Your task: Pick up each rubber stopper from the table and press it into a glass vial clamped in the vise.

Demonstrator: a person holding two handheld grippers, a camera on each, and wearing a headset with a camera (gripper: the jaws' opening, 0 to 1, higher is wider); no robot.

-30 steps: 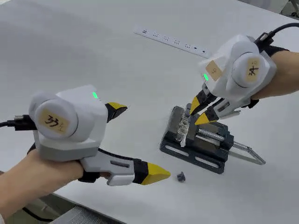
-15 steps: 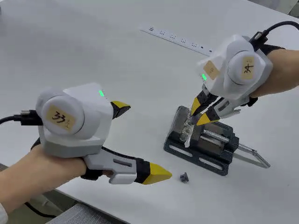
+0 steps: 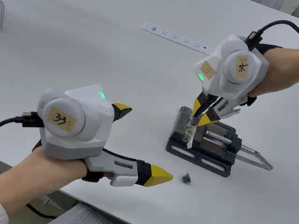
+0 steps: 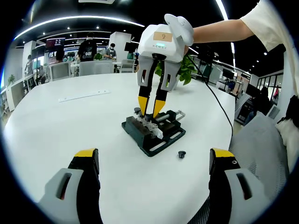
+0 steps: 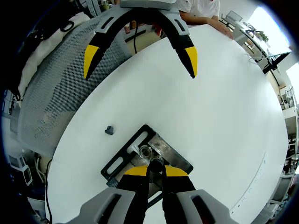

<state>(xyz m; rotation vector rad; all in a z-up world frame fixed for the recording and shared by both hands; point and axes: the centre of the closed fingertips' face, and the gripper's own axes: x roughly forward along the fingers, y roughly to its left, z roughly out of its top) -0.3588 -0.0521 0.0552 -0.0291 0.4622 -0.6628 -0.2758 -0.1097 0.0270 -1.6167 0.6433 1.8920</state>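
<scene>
White table; office behind.

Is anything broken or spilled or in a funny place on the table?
Nothing looks broken or spilled. The vise sits flat, its vials upright. One rubber stopper lies loose on the table beside it, waiting its turn. The right gripper holds a second stopper over a vial.

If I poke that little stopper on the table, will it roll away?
Probably a bit. The stopper looks tiny beside the vise, so likely very light and easy to flick. It seems round with a wider cap, so it may roll in a curve. Rubber probably grips the table, so it shouldn't slide far.
</scene>
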